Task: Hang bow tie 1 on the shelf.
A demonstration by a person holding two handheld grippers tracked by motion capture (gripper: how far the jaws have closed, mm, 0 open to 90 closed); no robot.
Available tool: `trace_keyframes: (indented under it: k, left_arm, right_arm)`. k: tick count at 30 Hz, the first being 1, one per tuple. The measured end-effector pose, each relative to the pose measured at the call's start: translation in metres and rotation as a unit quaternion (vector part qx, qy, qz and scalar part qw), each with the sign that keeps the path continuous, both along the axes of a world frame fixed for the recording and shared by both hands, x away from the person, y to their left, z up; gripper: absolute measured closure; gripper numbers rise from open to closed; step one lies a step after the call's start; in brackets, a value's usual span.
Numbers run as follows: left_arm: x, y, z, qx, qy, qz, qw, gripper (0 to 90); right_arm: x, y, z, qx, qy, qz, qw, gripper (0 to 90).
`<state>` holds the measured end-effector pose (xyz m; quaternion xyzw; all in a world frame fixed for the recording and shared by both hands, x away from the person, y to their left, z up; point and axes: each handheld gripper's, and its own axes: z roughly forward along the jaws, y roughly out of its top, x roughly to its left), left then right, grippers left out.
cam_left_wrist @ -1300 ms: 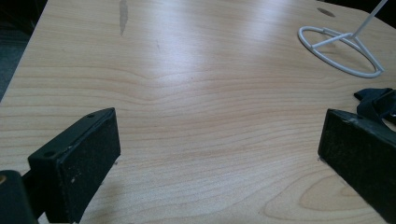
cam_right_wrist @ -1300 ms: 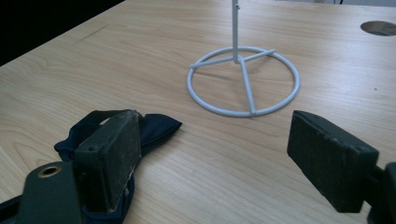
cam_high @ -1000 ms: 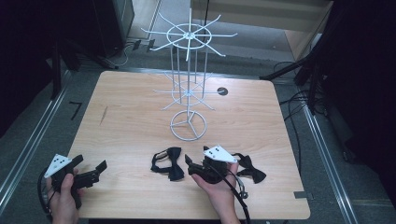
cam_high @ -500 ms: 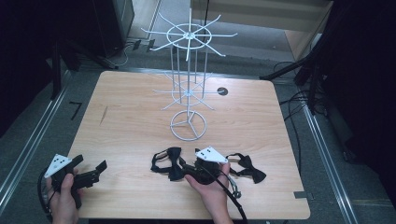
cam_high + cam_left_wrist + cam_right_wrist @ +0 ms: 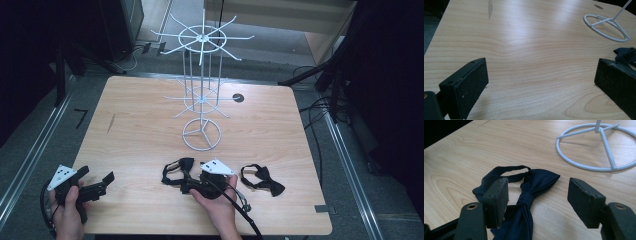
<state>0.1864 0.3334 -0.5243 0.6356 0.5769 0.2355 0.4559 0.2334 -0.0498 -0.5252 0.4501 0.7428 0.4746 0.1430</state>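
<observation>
A dark navy bow tie [image 5: 534, 182] with a strap loop lies flat near the table's front edge, seen from above as the left bow tie [image 5: 176, 170]. My right gripper [image 5: 537, 200] straddles its knot, with both pads clear of the cloth. Its jaws have just been closing and still stand open. From above the right gripper [image 5: 186, 184] points left at that tie. A second bow tie [image 5: 262, 180] lies to its right. My left gripper [image 5: 96, 176] rests open at the front left corner, and the left gripper [image 5: 541, 82] has bare wood between its jaws.
A white wire display stand [image 5: 201, 100] with spoke hooks rises mid-table on a ring base [image 5: 608, 150], just beyond the ties; its base ring [image 5: 586, 18] also shows ahead of the left gripper. The wooden table [image 5: 140, 125] has a dark round hole [image 5: 238, 98] at the back right.
My right gripper moved left, away from the right bow tie and over the left one, sinking a little while its jaws narrowed. The left hand stayed put.
</observation>
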Motion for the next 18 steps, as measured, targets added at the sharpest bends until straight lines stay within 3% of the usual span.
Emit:
trace_keyframes:
  k: [8,15,18]
  left_arm:
    - [0.0,0.0,0.0,0.0,0.0,0.0,1.0,0.0]
    - [0.0,0.0,0.0,0.0,0.001,0.0,1.0,0.0]
    - [0.0,0.0,0.0,0.0,0.001,0.0,1.0,0.0]
  right_arm:
    - [0.0,0.011,-0.01,-0.006,0.022,0.013,0.9997,39.2]
    - [-0.002,0.019,-0.017,-0.028,0.03,0.013,0.9991,43.0]
    - [-0.003,0.02,-0.017,-0.038,0.034,0.014,0.9986,53.7]
